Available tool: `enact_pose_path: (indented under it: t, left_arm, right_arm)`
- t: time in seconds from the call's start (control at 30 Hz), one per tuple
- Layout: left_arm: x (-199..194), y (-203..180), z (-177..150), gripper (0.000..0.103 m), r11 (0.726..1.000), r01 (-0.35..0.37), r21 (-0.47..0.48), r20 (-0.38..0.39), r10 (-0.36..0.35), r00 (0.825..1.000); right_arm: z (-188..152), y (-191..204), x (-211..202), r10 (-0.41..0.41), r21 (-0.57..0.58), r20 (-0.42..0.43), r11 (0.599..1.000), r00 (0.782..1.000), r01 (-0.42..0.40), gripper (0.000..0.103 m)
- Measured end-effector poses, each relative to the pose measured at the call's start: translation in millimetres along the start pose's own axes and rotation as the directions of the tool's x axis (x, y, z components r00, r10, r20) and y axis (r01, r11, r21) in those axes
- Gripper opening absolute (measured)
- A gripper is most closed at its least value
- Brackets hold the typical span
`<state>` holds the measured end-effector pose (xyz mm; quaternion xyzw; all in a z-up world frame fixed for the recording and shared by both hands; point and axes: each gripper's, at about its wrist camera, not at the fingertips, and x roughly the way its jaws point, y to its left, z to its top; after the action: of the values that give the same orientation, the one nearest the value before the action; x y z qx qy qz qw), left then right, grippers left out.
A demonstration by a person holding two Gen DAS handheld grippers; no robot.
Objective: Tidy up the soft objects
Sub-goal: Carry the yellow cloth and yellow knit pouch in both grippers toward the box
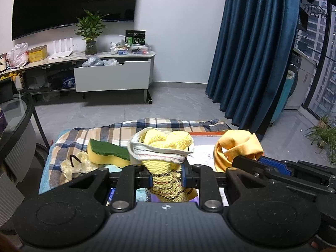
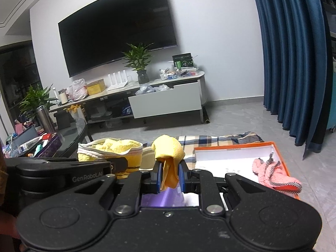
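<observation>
My left gripper (image 1: 167, 177) is shut on a yellow knitted towel (image 1: 163, 147) with a white striped border, held bunched and upright; it also shows in the right wrist view (image 2: 117, 149). My right gripper (image 2: 169, 177) is shut on an orange-yellow cloth (image 2: 168, 149), also seen in the left wrist view (image 1: 237, 145). Both are held above the plaid blanket (image 1: 100, 134), near an orange-rimmed box (image 2: 231, 155). A pink cloth (image 2: 275, 174) lies in the box at its right side. A yellow-green sponge (image 1: 107, 151) and a crumpled clear plastic glove (image 1: 73, 166) lie on the blanket at left.
A glass round table (image 2: 69, 136) with clutter stands at left. A TV cabinet (image 1: 113, 73) with an open drawer is against the far wall. Blue curtains (image 1: 252, 52) hang at right. Grey tiled floor (image 1: 178, 103) lies beyond the blanket.
</observation>
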<state>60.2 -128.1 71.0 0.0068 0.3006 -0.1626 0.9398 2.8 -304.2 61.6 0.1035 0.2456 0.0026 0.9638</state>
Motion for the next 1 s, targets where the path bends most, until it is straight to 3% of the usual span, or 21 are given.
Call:
enact_pose_path:
  t: [1.0]
  left_arm:
    - [20, -47, -8, 0.024, 0.993, 0.085, 0.087, -0.047, -0.081, 0.996]
  right_arm:
    - [-5, -56, -16, -0.132, 0.05, -0.01, 0.99, 0.991, 0.132, 0.021]
